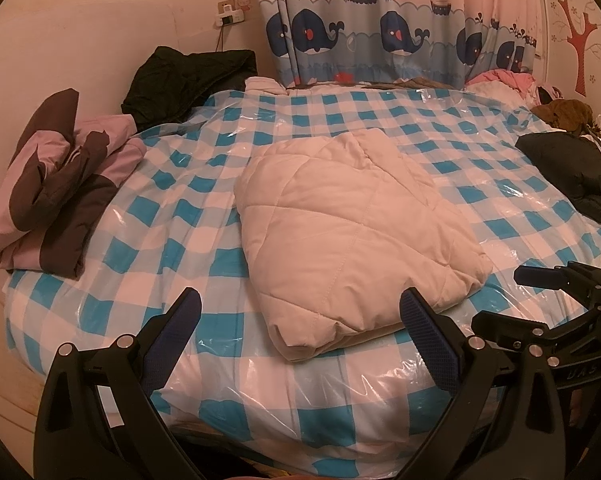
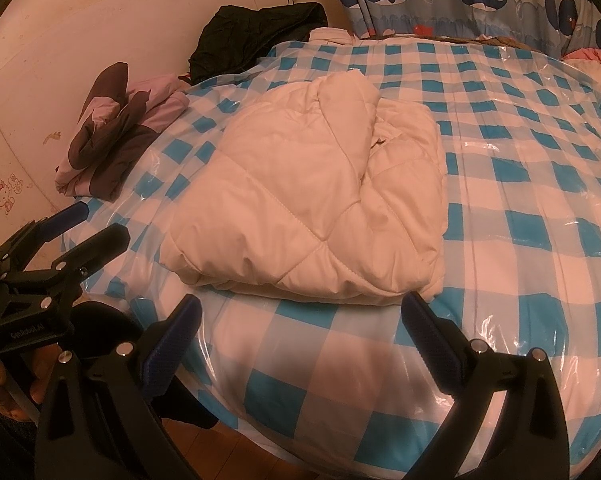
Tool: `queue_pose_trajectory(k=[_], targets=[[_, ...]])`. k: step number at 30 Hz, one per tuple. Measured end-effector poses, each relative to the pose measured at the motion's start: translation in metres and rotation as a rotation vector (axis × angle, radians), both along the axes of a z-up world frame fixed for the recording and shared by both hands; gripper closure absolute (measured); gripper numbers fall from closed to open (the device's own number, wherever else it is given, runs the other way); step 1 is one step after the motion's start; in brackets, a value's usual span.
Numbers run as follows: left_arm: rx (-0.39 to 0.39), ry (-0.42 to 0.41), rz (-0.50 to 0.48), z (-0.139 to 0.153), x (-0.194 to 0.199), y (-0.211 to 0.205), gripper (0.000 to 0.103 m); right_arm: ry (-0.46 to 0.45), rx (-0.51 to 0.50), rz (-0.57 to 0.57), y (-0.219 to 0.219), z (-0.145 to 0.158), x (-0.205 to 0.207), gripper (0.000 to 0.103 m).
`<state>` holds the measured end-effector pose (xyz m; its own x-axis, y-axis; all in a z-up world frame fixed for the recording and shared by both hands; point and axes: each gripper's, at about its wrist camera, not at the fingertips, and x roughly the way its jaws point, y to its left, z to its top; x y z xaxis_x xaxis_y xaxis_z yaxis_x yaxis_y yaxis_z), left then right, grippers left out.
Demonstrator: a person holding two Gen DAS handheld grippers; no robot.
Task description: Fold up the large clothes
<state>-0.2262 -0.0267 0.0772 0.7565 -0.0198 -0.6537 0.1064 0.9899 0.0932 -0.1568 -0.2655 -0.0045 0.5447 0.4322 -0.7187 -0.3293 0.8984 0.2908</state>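
Fingers of my left gripper [image 1: 300, 312] and right gripper [image 2: 300, 316] are both spread wide with nothing between them, hovering level over the near edge of the bed [image 1: 148, 208], just short of the folded cream quilted jacket [image 1: 352, 232]. It lies mid-bed, its long axis running away from me, folded edge nearest. Beyond its left side sit a pink-and-brown jacket [image 1: 56, 184] and a black garment [image 1: 188, 80]; nothing blocks my reach.

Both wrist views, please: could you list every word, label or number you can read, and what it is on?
"GenRobot.AI": on the body of the left gripper, seen in the right wrist view.
Raised letters on the right gripper body, in the left wrist view: too blurred to read.
Display on the wall socket: too small.
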Motion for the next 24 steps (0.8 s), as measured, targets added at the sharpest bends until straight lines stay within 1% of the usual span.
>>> queue_pose_trajectory(k=[7, 8, 10, 12, 13, 16, 19, 23, 24], targets=[[0.019, -0.006, 0.017, -0.003, 0.002, 0.003, 0.007, 0.001, 0.004, 0.000, 0.001, -0.004, -0.003, 0.007], [0.027, -0.030, 0.038, -0.004, 0.001, 0.005, 0.007, -0.001, 0.007, -0.001, 0.003, -0.005, -0.006, 0.007], [0.018, -0.059, 0.041, -0.003, -0.001, 0.006, 0.007, -0.002, 0.011, 0.000, 0.003, -0.005, -0.005, 0.007], [-0.023, -0.039, 0.042, -0.005, 0.002, 0.011, 0.007, -0.001, 0.012, 0.001, 0.004, -0.006, -0.007, 0.007], [-0.031, -0.033, 0.040, -0.006, 0.004, 0.012, 0.007, -0.002, 0.013, 0.000, 0.004, -0.006, -0.008, 0.007], [-0.015, -0.024, 0.052, -0.008, 0.007, 0.013, 0.007, -0.008, 0.018, -0.007, 0.003, -0.005, -0.010, 0.007], [-0.057, 0.032, 0.043, -0.010, 0.012, 0.014, 0.007, -0.011, 0.022, -0.013, 0.005, -0.005, -0.017, 0.007], [-0.061, 0.048, 0.046, -0.013, 0.011, 0.012, 0.007, -0.012, 0.023, -0.015, 0.012, -0.005, -0.029, 0.007], [-0.062, 0.049, 0.045, -0.013, 0.010, 0.012, 0.007, -0.012, 0.024, -0.015, 0.009, -0.004, -0.026, 0.007]])
